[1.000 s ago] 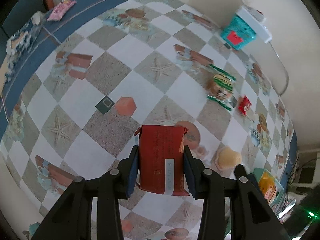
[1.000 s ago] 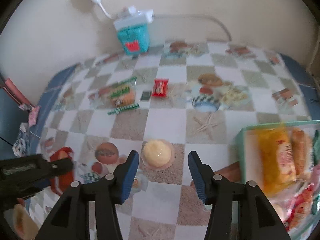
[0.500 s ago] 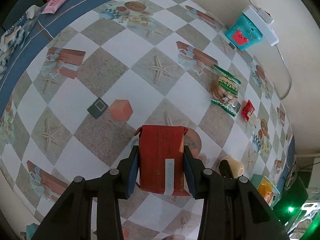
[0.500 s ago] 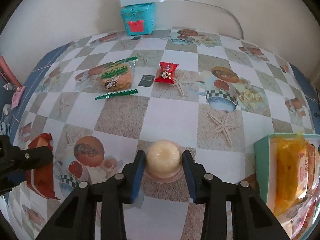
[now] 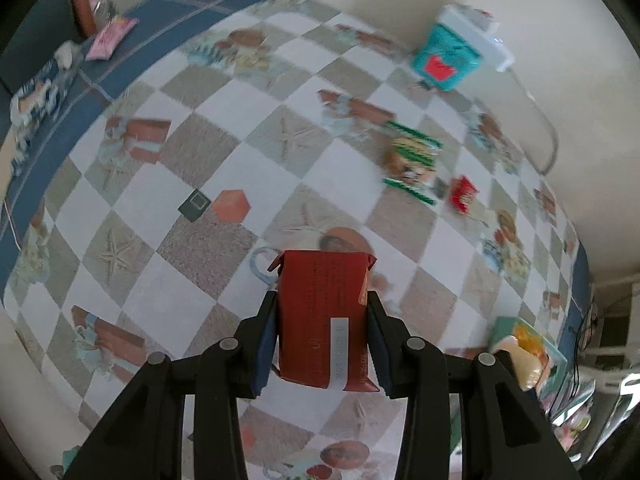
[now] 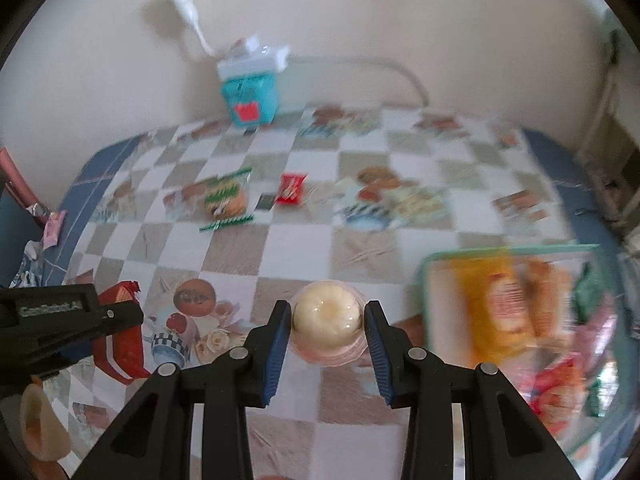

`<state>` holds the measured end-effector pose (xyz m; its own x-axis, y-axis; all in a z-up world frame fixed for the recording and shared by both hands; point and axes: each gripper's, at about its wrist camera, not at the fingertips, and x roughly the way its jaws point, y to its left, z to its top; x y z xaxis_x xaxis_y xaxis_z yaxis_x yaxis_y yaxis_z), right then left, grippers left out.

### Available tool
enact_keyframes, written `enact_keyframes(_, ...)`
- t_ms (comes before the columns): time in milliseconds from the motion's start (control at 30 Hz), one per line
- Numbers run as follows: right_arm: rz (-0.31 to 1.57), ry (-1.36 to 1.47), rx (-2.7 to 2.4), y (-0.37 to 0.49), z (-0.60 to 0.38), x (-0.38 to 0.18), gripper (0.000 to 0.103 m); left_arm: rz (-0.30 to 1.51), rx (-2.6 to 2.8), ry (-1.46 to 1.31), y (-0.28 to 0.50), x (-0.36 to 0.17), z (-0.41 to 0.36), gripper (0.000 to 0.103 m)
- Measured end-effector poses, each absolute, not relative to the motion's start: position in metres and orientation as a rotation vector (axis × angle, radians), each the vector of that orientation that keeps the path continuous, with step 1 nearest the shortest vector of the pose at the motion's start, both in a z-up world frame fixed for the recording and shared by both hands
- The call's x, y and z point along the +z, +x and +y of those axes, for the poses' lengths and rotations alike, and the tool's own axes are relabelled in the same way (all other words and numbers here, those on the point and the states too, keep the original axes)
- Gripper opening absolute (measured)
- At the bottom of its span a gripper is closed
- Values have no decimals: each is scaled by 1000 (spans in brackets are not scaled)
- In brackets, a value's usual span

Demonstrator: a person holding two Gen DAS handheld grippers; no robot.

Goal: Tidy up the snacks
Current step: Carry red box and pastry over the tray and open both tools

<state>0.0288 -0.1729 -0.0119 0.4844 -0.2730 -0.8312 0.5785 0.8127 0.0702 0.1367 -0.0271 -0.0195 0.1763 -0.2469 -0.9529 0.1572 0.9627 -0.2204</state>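
Observation:
My left gripper [image 5: 322,320] is shut on a dark red snack pack [image 5: 324,316] and holds it above the tablecloth; that pack also shows in the right wrist view [image 6: 120,332]. My right gripper [image 6: 326,320] is shut on a pale round cake in a clear cup [image 6: 326,320], lifted off the table. A teal snack tray [image 6: 428,280] with an orange packet [image 6: 496,300] and other snacks is to its right; the tray also shows in the left wrist view [image 5: 500,326]. A green-striped cookie pack [image 6: 226,200] and a small red candy [image 6: 291,189] lie farther back.
A teal box [image 6: 251,98] with a white power strip on top stands by the wall. A small dark square [image 5: 194,204] and an orange block [image 5: 231,206] lie on the checkered cloth. A pink packet [image 5: 110,36] lies at the far left edge.
My right gripper closed on the round cake and lifted it off the table toward the tray. My left gripper kept hold of the red pack and shifted slightly.

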Motion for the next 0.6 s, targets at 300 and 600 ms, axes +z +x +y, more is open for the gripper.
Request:
enact_keyframes(300,838,502,-693,-55,-213,21,40,1259,-474,36,70,28,-69,43)
enact_keyframes(600,848,675,-946,-148,-288,6,40,1274,-735,189,-12,34,-138,43)
